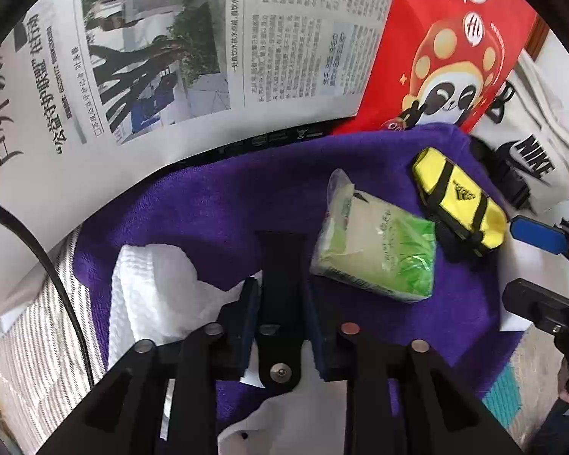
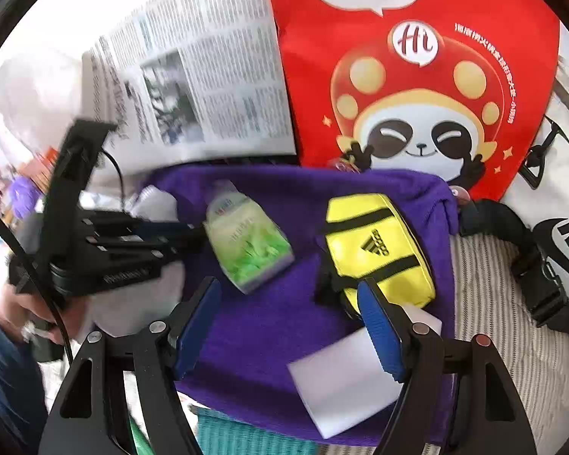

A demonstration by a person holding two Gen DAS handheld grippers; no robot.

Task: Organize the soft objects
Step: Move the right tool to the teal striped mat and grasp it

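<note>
Left claw (image 1: 282, 299) fills the near view, its jaws narrow, nothing pinched between the blue pads; a black strap-like piece runs up the gap, and I can't tell what it is. Just left of it lies a white cloth (image 1: 151, 288) on the purple towel (image 1: 223, 204). The tissue pack (image 1: 375, 250) lies just to its right on the towel, apart from the pads. Beyond that, near the towel's far right corner, sits the yellow pouch (image 1: 459, 201). Right claw (image 2: 292, 318) stands wide and empty over the towel's near edge; the pouch touches or sits just behind its right pad, and a white block (image 2: 345, 375) lies under it. Newspaper (image 1: 170, 57) and red bag (image 1: 447, 49) lie at the far edge.
</note>
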